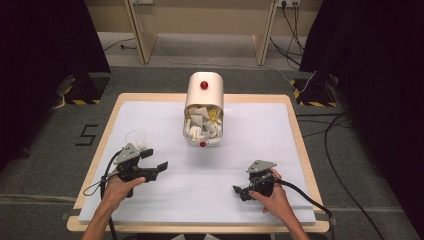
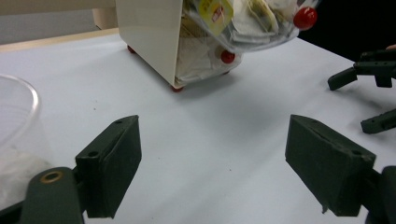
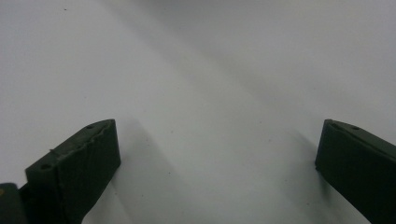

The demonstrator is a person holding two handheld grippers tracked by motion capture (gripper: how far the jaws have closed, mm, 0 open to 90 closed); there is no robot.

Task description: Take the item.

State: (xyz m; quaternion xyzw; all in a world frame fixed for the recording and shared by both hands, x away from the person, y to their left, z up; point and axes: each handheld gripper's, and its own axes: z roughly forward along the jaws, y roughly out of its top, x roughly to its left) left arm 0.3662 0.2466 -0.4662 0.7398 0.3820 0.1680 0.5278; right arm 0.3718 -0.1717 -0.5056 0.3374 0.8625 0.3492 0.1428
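Near you, your right gripper [image 1: 239,191] sits low over the white table cover [image 1: 210,185], jaws spread wide, nothing between them; in the right gripper view it looks at bare sheet. Likely risk: dip further and the jaw tips scrape or snag the cover.

Your left gripper [image 1: 157,167] also has jaws spread, holding nothing. The clear plastic cup [image 1: 136,138] with something white inside stands just beside it on the outer side. Swing the gripper or its cable that way and you'll probably knock the cup over.

Farther off at table centre stands the cream rounded dispenser box with red knobs [image 1: 204,90], its clear tilt-out front bin [image 1: 202,131] hanging open, stuffed with white paper sachets [image 1: 199,120]. Grab too deep and you may drag several out, crush them, or shove the light box backward. It looks easy to tip.
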